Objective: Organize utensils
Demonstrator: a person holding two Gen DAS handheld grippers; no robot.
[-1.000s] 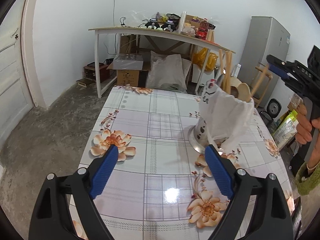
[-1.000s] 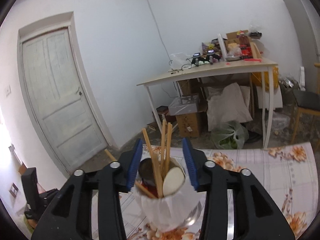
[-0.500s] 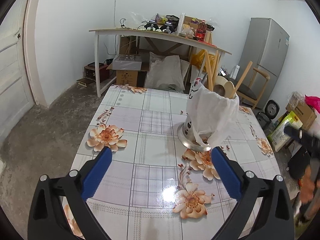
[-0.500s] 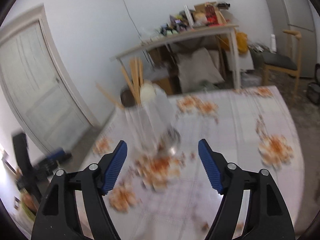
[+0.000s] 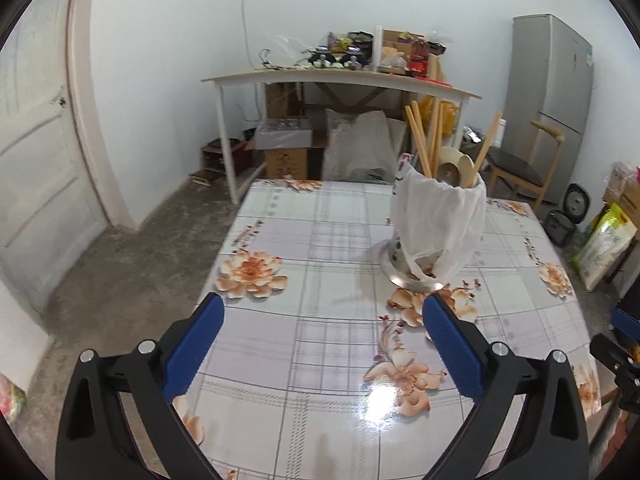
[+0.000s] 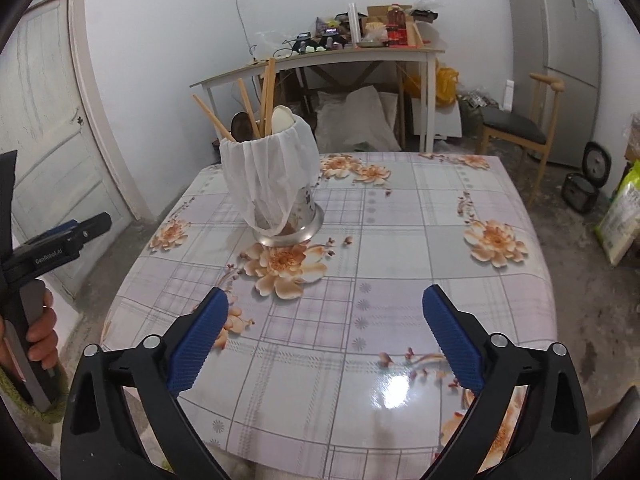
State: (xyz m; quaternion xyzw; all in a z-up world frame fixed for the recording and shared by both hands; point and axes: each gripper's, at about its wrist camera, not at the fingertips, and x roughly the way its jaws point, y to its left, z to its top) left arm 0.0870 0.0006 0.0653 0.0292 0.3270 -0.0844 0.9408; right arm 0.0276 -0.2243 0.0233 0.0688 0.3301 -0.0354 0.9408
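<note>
On the flowered table (image 6: 400, 216), the utensil holder (image 6: 276, 184) stands upright with its sticks pointing up, at about eleven o'clock from the empty right gripper (image 6: 324, 320), whose jaws have just been opening, and at one o'clock from the left gripper (image 5: 320, 328), which is also spread wide and empty.

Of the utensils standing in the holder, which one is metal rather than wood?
The dark metal spoon, its rounded bowl upward among the sticks. The chopsticks are straight pale wood, and the wooden spoon has a cream bowl.
</note>
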